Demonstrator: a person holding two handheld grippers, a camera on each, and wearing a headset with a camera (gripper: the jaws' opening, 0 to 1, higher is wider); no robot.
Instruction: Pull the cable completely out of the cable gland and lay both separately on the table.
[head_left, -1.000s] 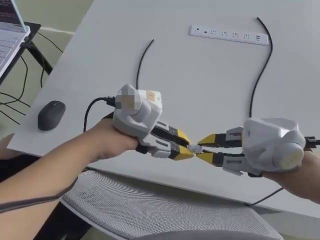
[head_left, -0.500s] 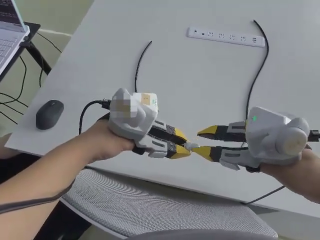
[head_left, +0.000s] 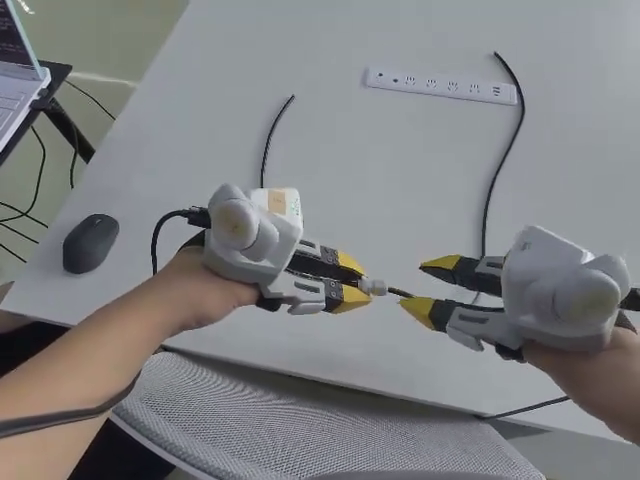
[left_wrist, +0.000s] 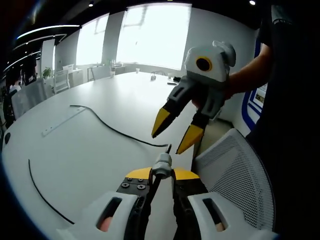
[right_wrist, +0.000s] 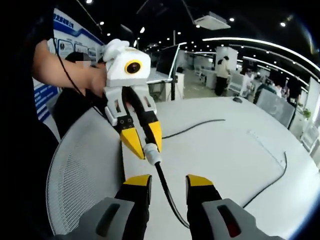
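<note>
My left gripper (head_left: 360, 288) is shut on the small white cable gland (head_left: 372, 288), held in the air over the table's near edge. In the left gripper view the gland (left_wrist: 162, 164) sits pinched between the yellow tips. A thin black cable (head_left: 400, 294) sticks out of the gland toward my right gripper (head_left: 427, 286), which stands open a short way to the right. In the right gripper view the cable (right_wrist: 167, 192) runs from the gland (right_wrist: 151, 152) down between my open right gripper (right_wrist: 168, 181) without being gripped.
On the white table (head_left: 400, 180) lie a power strip (head_left: 440, 85) with its black cord (head_left: 500, 160) and a loose black cable (head_left: 270, 140). A mouse (head_left: 90, 243) sits at the left edge. A grey mesh chair (head_left: 300, 420) is below the grippers.
The right gripper has opened and drawn back to the right, away from the gland. The left gripper has kept hold of the gland. A stretch of cable now shows between them.
</note>
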